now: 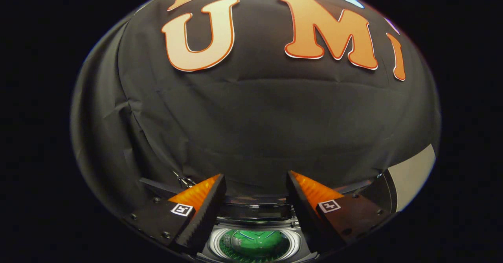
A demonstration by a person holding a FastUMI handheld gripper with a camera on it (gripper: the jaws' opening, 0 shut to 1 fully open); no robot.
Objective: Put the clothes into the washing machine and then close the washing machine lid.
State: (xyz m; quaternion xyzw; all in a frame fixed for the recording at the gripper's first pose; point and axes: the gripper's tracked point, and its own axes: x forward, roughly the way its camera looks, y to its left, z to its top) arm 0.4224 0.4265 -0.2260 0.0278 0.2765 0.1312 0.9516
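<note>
Gripper [256, 192] fingers apart, left finger [204, 212] and right finger [304, 208] holding nothing, angled at the black cloth wall [251, 129] beyond them. Between and below the fingers sits the washing machine [255, 231], its drum open at the top, dark lid [255, 212] raised behind it. Green clothes [255, 243] lie inside the drum.

Hovering above the washing machine [257, 225], fingers spread wide apart with nothing between them: the gripper [256, 184]. Lying inside the open drum [214, 242], below and between the fingers: clothes [257, 242]. Standing raised along the far edge of the drum opening, just beyond the fingertips: the lid [255, 211]. Hanging behind the machine: the booth's cloth wall [255, 117].
</note>
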